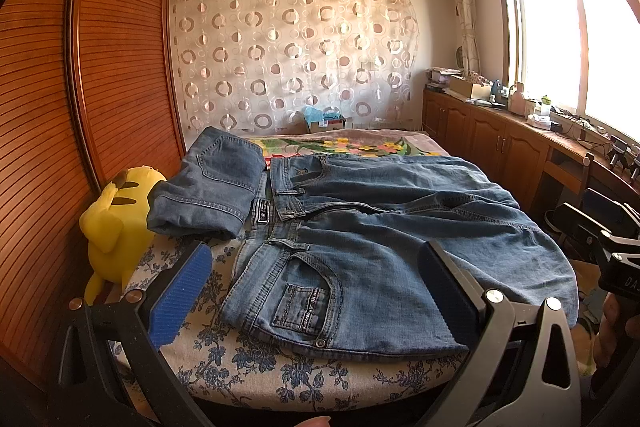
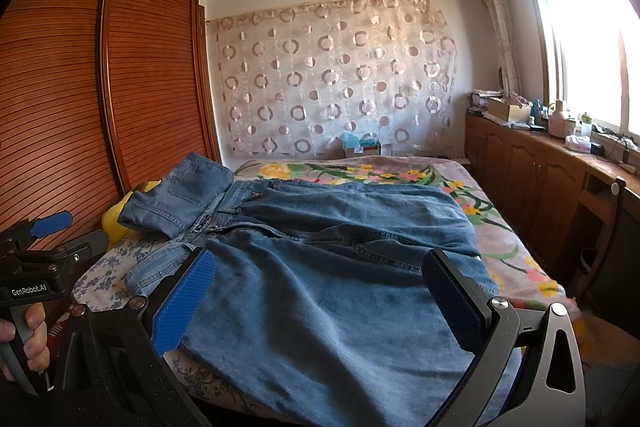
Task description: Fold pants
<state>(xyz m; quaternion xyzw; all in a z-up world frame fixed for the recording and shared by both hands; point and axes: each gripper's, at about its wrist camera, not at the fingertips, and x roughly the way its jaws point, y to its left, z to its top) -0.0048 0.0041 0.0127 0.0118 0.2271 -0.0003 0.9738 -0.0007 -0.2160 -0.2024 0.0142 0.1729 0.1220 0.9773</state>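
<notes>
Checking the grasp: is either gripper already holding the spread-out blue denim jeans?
No: the left gripper and right gripper are open above the spread-out blue denim jeans.

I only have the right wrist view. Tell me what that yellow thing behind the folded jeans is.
Observer: It's a yellow plush toy, sitting at the left edge of the bed, right beside the folded jeans.
Operator: Report the waist end of the spread jeans. My finger blocks it.
Observer: The spread jeans lie front side up. A small lettered coin pocket shows near the bed's near edge.
Operator: Give me the left gripper's state.
Observer: The left gripper is open, with both pads wide apart and nothing held between them.
</notes>
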